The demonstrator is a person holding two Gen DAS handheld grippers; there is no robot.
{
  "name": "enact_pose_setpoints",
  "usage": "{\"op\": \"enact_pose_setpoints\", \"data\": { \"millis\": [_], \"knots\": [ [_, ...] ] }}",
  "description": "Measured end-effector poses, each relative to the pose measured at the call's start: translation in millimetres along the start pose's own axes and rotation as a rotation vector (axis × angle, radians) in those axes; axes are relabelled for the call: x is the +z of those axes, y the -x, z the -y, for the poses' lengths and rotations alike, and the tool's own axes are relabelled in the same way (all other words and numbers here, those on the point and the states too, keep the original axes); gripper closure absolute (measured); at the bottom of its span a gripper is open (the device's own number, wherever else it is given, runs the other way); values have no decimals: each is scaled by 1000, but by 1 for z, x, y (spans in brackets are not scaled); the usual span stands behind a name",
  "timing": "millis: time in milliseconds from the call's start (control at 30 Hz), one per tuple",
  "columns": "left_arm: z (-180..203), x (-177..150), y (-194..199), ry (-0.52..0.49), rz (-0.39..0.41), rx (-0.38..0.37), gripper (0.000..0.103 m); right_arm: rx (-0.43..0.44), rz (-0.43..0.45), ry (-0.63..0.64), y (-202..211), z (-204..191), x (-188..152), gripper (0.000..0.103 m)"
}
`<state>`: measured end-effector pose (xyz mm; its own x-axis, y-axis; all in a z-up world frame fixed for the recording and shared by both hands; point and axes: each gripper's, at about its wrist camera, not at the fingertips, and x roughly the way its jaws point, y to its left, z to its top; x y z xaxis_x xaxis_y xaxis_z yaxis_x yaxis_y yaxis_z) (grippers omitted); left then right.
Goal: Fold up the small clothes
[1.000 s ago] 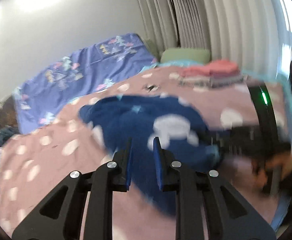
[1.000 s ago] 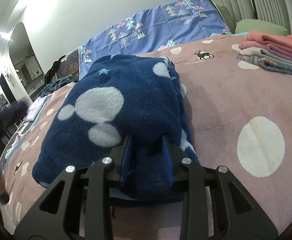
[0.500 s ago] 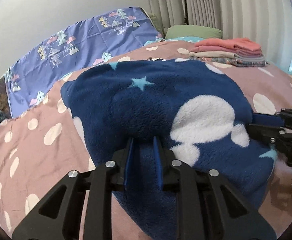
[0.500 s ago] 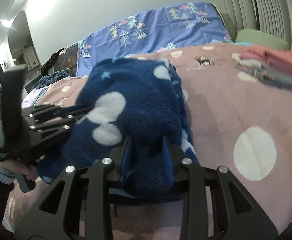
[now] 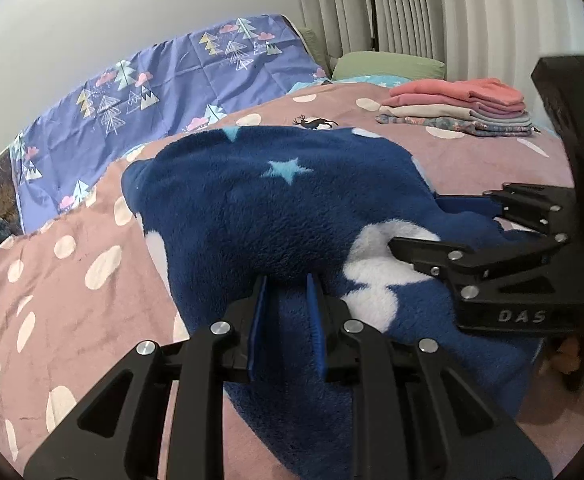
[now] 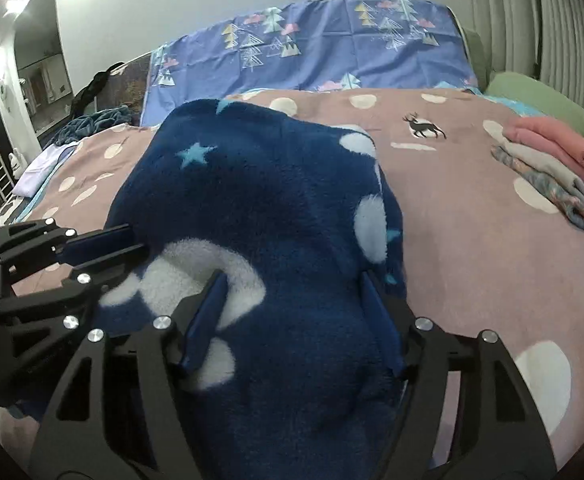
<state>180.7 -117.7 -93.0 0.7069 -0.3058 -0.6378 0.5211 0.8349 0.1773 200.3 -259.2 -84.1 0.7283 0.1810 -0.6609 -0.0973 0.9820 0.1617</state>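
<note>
Two hand-held grippers meet on one navy fleece garment point(image 5: 276, 216), which lies folded over on the pink spotted bed cover point(image 5: 64, 280), its long axis running away from both cameras toward the blue tree-print sheet point(image 5: 152, 92). The left hand-held gripper point(image 5: 286, 320) is clenched on a fold at the garment's near edge, pads pressing the pile from both sides. The right hand-held gripper point(image 6: 292, 316) sits just beside it at the same near edge; its jaws are opening, and fleece still bulges between them, though the pads no longer seem to bite. So the left is the one with the grasp, and the cloth stretches straight ahead of it (any further fold would likely be carried that way, toward the far hem).

As for looks: thick plush, dark blue, with large white blobs and small pale-blue stars. It sits humped, not flat. A stack of folded clothes point(image 5: 459, 108) rests well apart, toward the far right of the bed.
</note>
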Motion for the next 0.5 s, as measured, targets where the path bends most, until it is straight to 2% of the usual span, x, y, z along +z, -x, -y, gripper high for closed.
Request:
{"op": "enact_pose_setpoints", "data": {
  "millis": [333, 500],
  "knots": [
    [-4, -2, 0, 10, 17, -16, 82, 23, 16, -5, 1, 3, -4, 34],
    [-1, 3, 1, -19, 1, -3, 81, 33, 24, -10, 3, 3, -7, 34]
  ]
}}
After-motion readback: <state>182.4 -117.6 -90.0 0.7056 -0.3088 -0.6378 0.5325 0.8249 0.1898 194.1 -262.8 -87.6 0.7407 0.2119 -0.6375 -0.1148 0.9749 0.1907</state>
